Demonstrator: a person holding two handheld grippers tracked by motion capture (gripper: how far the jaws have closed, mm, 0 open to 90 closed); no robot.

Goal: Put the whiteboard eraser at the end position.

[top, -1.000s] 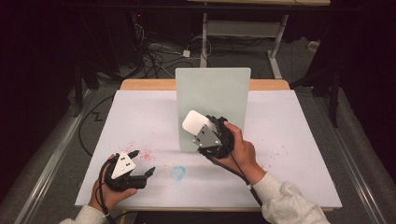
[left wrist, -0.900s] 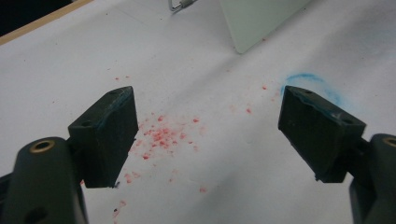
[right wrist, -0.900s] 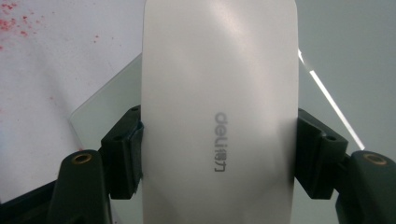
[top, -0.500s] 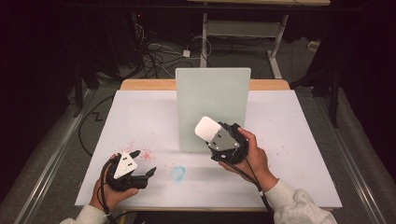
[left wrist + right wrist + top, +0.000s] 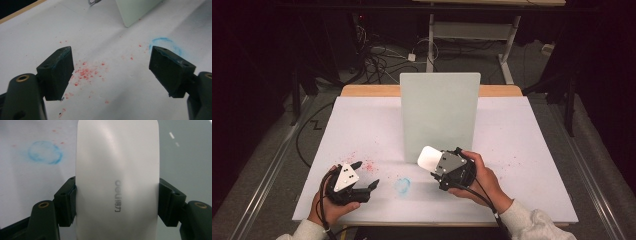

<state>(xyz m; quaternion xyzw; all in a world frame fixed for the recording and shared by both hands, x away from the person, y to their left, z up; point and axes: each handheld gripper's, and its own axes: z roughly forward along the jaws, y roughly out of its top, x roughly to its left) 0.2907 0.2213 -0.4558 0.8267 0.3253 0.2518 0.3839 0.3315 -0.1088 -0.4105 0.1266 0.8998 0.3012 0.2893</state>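
Observation:
A white, rounded eraser block (image 5: 428, 157) with grey lettering (image 5: 117, 177) sits between the jaws of my right gripper (image 5: 435, 162), which is shut on its two long sides. It hangs low in front of the bottom edge of an upright pale green panel (image 5: 439, 115). A smudged blue ring (image 5: 402, 185) is drawn on the white table sheet just left of the eraser, and it shows at the upper left (image 5: 45, 152) in the right gripper view. My left gripper (image 5: 366, 174) rests near the front left, open, with nothing between its jaws (image 5: 111, 65).
Red specks (image 5: 87, 71) are scattered on the sheet under the left gripper. The white table sheet (image 5: 522, 145) spreads wide to either side of the panel. Dark floor with cables (image 5: 377, 55) and a metal frame lies beyond the table's far edge.
My right gripper has carried the eraser down and toward the near edge, from in front of the panel's face to its foot. The left gripper has stayed put.

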